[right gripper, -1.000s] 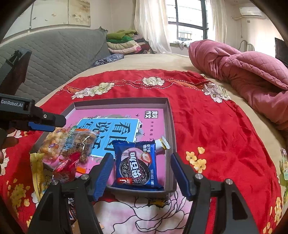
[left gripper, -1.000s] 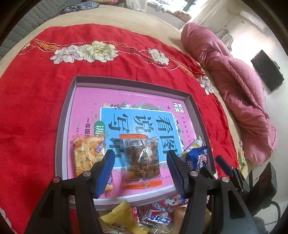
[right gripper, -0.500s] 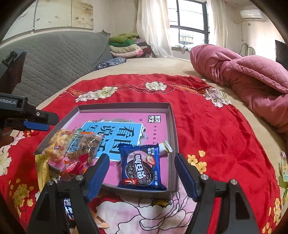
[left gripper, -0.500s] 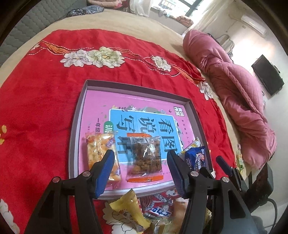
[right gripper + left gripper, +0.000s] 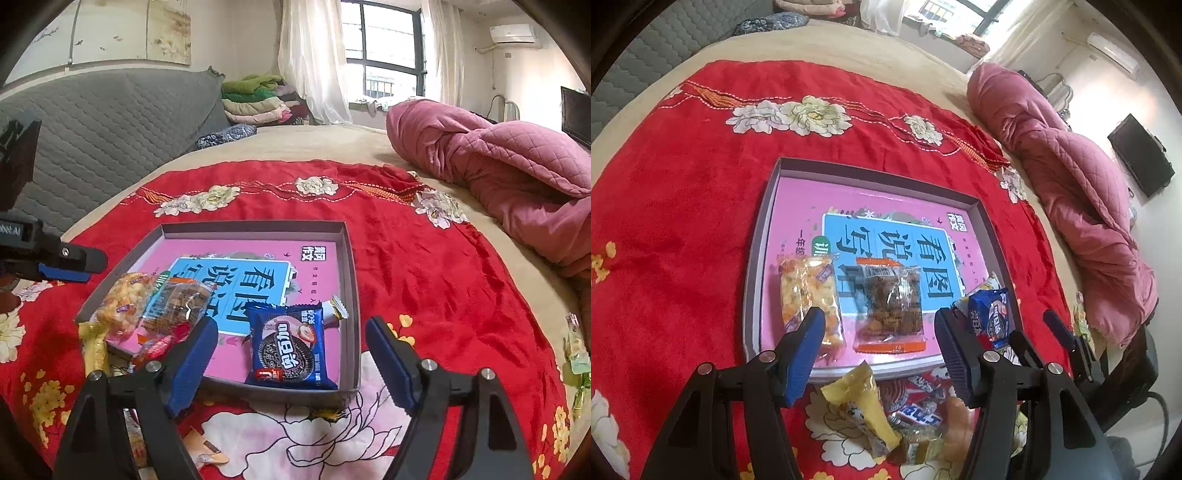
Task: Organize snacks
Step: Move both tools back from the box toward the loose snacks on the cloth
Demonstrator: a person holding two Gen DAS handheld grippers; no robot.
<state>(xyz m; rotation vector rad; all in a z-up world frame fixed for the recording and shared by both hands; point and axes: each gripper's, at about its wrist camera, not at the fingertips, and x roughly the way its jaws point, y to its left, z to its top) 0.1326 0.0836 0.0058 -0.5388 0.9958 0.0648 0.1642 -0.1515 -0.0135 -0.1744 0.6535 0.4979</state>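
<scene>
We judge the blue cookie packet (image 5: 290, 347) light, crinkly, slippery, best pinched at a crimped end; right hand-held gripper (image 5: 290, 363) opening around it, left hand-held gripper (image 5: 879, 350) apart, empty.

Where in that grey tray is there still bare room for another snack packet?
The far half of the shallow grey tray, beyond the blue cookie packet, the brown snack packet and the yellow puffed-snack packet, lies bare. The near edge is crowded, with loose wrappers heaped outside it.

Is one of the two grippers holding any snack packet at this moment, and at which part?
No, nothing is held. The left gripper is open and empty; the right gripper is opening, above the blue cookie packet in the tray.
</scene>
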